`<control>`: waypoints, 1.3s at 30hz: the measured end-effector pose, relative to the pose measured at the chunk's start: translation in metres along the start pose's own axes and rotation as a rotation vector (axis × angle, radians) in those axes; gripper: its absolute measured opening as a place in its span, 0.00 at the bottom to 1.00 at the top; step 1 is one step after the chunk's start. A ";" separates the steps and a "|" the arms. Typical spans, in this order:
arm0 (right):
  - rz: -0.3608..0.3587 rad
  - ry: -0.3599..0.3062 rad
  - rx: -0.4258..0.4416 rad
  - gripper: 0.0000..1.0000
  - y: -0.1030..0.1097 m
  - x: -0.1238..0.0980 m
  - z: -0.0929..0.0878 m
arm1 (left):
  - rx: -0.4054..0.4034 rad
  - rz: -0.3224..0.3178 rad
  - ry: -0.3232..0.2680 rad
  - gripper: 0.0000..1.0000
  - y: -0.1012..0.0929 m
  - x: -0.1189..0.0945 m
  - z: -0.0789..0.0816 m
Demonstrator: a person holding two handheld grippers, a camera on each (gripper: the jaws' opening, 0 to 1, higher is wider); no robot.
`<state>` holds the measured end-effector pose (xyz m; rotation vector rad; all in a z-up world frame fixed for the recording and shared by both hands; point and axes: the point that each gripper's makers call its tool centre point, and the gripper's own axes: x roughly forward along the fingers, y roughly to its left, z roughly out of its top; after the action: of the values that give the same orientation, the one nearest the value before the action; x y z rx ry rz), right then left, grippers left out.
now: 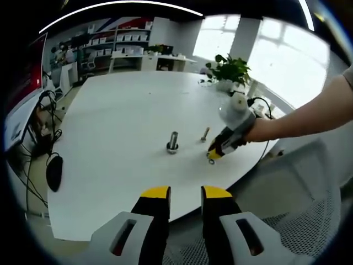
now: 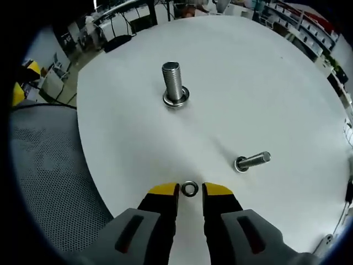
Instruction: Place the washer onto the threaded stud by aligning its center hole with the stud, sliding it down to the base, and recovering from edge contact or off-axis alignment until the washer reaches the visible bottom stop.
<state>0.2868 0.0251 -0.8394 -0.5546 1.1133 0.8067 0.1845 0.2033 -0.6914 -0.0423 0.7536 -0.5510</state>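
One broad white table (image 2: 265,72) carries everything in front of you, with a mesh chair (image 2: 49,171) at its near edge in the right gripper view. On the table, your threaded stud (image 2: 173,81) stands upright, long axis vertical, threaded end up, with a flat ring-like base around its foot. A second bolt (image 2: 252,161) lies on its side well apart from the stud, its head toward your gripper and its shank pointing away to the right. The washer (image 2: 190,188) lies flat on the table, hole facing up, exactly between the yellow tips of your right gripper (image 2: 191,190); the jaws stand slightly apart on either side of it and I can't tell if they touch it. In the left gripper view, your left gripper (image 1: 185,191) hovers off the table edge, jaws parted and holding nothing.
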 end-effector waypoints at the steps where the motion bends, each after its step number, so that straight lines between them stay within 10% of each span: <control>1: -0.003 0.009 -0.010 0.19 0.000 0.000 -0.002 | 0.001 0.000 0.000 0.19 0.000 0.000 0.000; 19: 0.026 0.023 -0.113 0.17 -0.011 -0.002 -0.005 | -0.005 0.001 -0.007 0.19 0.001 -0.001 0.001; 39: -0.001 0.219 -0.220 0.15 -0.007 0.002 -0.004 | -0.007 -0.001 -0.009 0.19 0.000 0.000 0.001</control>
<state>0.2908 0.0185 -0.8421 -0.8434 1.2311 0.8892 0.1851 0.2037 -0.6904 -0.0513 0.7465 -0.5488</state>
